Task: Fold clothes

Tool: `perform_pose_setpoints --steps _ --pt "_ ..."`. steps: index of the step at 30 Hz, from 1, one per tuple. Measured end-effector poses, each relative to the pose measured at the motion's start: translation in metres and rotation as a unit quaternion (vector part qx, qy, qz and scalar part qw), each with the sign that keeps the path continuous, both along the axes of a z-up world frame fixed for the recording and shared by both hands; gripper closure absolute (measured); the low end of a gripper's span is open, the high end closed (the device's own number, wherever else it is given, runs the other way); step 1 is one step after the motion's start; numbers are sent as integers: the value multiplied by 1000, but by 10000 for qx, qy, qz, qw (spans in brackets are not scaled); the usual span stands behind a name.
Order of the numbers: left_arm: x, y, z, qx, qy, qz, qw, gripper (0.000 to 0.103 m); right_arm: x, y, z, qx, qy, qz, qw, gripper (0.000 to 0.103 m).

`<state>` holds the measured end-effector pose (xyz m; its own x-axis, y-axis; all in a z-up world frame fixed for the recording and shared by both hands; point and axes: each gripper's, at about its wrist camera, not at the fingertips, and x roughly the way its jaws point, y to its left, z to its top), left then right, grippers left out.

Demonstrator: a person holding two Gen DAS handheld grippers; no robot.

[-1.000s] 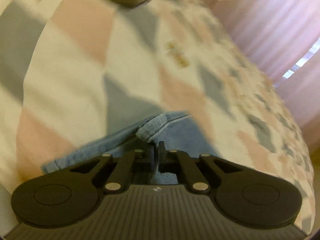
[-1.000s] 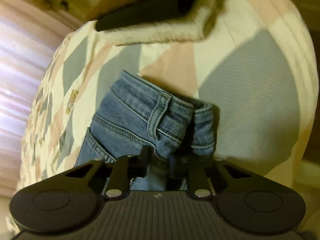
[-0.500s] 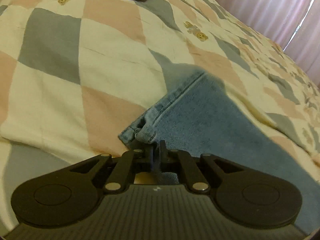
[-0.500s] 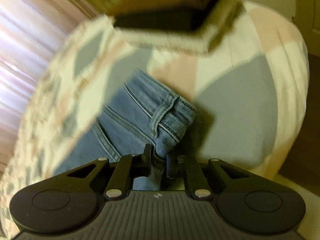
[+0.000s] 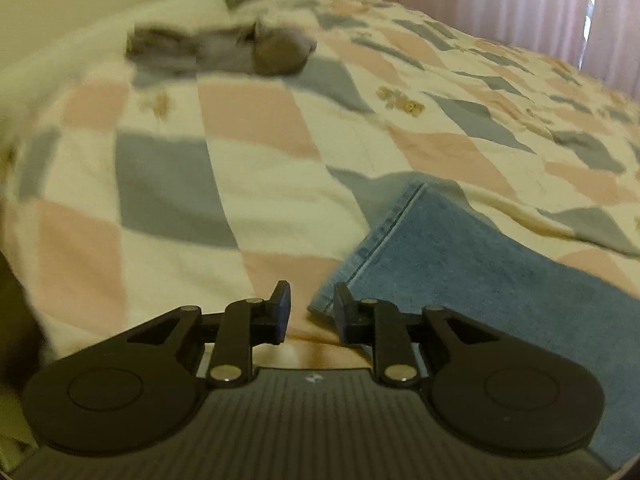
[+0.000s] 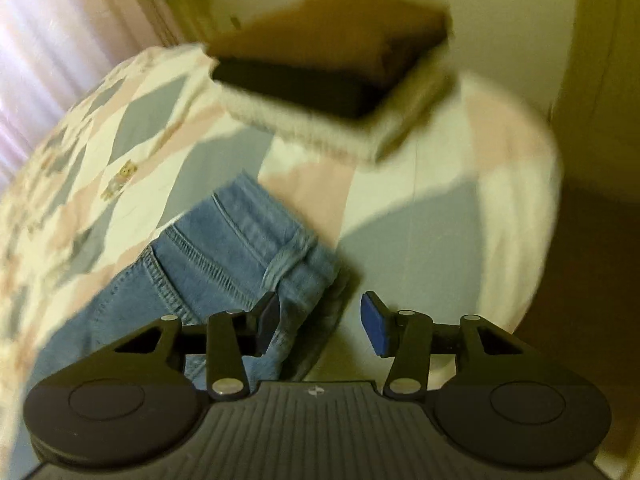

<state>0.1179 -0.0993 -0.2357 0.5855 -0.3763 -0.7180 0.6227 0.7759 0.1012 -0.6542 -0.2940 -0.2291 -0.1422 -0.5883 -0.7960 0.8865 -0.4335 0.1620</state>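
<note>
A pair of blue jeans lies flat on a checked quilt. In the left wrist view the hem end of the jeans (image 5: 460, 264) lies just ahead and to the right of my left gripper (image 5: 312, 312), which is open and empty, with the hem corner by its right finger. In the right wrist view the waistband end of the jeans (image 6: 240, 256), with a belt loop, lies ahead and to the left of my right gripper (image 6: 320, 322), which is open, its left finger over the denim.
The quilt (image 5: 248, 168) has pink, grey and cream diamonds. A grey garment (image 5: 224, 48) lies crumpled at its far end. A stack of folded dark and cream clothes (image 6: 340, 80) sits beyond the waistband. The bed's edge (image 6: 548, 208) drops off to the right. Pink curtains (image 5: 520, 0) hang behind.
Both grippers have opened and let go of the jeans, which now lie on the quilt. Both have drawn back a little from the denim.
</note>
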Motion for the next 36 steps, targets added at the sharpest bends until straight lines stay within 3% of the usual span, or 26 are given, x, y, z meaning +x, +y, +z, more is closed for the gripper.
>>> perform_pose_setpoints --steps 3,5,8,11,12,14,16,18,22,24,28,30,32,34,36 --pt "-49 -20 17 -211 96 -774 9967 85 24 -1 14 -389 660 704 9946 55" --pt "-97 -44 15 -345 465 -1661 9844 85 40 -7 13 -516 797 1258 9875 56" --pt "-170 -81 0 -458 1036 -2949 9488 83 54 -18 1 -413 756 1770 9804 65" --pt "-224 -113 -32 -187 1552 -3708 9155 81 49 -25 -15 -156 757 1840 9799 66" --pt "-238 -122 -45 20 1530 -3856 9099 81 45 -25 -15 -131 703 1863 9799 72" --pt "-256 -134 -60 451 1206 -3938 9101 83 38 -25 -14 -82 594 1910 9798 81" --pt "-260 -150 -51 460 1367 -3927 9083 85 31 -26 -13 -34 486 1956 9795 80" --pt "-262 -173 -32 233 1634 -4008 9012 85 24 -27 -13 15 377 2003 9790 76" --pt "-279 -255 -4 -237 2172 -4498 8660 70 11 -33 -7 -62 191 2072 9781 61" --pt "-292 -298 -1 -247 2488 -4718 8455 67 7 -42 0 -285 199 2109 9769 60" --pt "-337 -351 -14 -29 2151 -5330 8183 68 3 -61 3 -594 172 2280 9717 61" --pt "-362 -358 -36 209 1695 -5556 8137 69 3 -68 -14 -339 422 2417 9688 61" --pt "-380 -359 -60 446 1286 -5616 8161 64 2 -74 -36 32 665 2525 9653 65" --pt "-386 -357 -72 556 1076 -5458 8291 64 -2 -75 -57 381 672 2550 9638 68" --pt "-392 -349 -54 566 752 -5280 8440 65 -2 -71 -51 247 633 2438 9674 68"
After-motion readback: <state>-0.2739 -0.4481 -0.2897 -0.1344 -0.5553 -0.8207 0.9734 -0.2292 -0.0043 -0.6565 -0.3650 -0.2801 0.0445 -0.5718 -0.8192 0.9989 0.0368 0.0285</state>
